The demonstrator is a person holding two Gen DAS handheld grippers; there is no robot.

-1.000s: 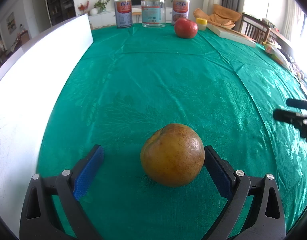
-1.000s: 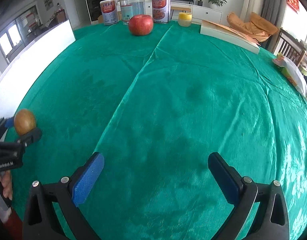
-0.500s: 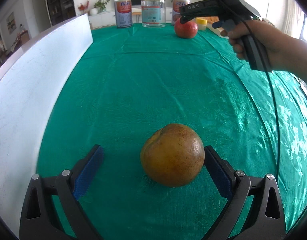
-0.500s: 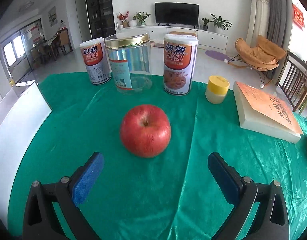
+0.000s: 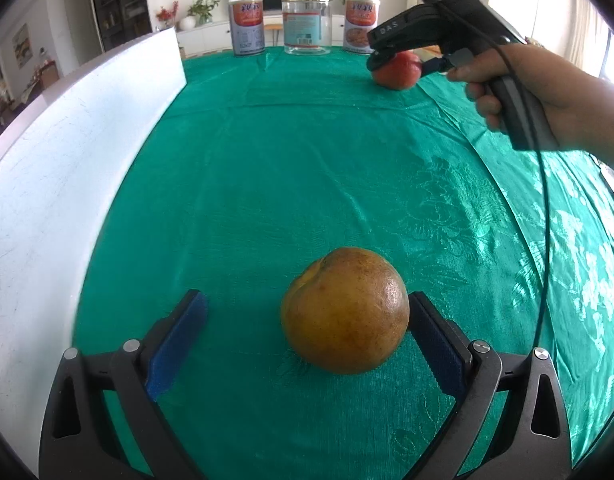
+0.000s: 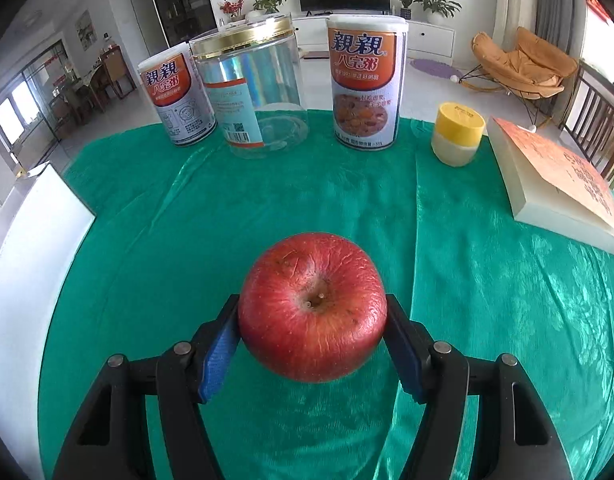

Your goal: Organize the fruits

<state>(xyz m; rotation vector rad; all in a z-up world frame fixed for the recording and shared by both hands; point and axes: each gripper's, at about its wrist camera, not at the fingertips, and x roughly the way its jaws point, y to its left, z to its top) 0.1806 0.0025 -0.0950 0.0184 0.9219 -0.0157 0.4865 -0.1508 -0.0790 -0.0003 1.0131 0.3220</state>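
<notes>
Two fruits in play. Your right claw [image 6: 313,344] is closed on the red apple [image 6: 313,306]: both blue pads [image 6: 219,354] press its sides, stem dimple facing the camera. From the left wrist view the same apple [image 5: 397,74] sits at the far right of the bench, with your right hand [image 5: 519,88] on the claw's handle and a black cable [image 5: 545,220] trailing down from it. Whether the apple touches the cloth or is just lifted cannot be told.

Your left claw [image 5: 307,330] is spread wide and grips nothing. The brownish-yellow fruit [image 5: 345,310] rests on the green cloth between its fingers, touching or just beside the right pad [image 5: 437,344] and well apart from the left pad [image 5: 177,344].

Bench [image 6: 467,240] is covered with green patterned cloth. Far side, beyond the apple, left to right: a printed can [image 6: 177,100], a clear jar with gold lid [image 6: 253,88], a second printed can [image 6: 365,84], a small yellow-capped tub [image 6: 457,134]. A thick book with orange cover [image 6: 559,188] lies at the far right. A white board [image 5: 67,140] stands along the left edge of the bench.
</notes>
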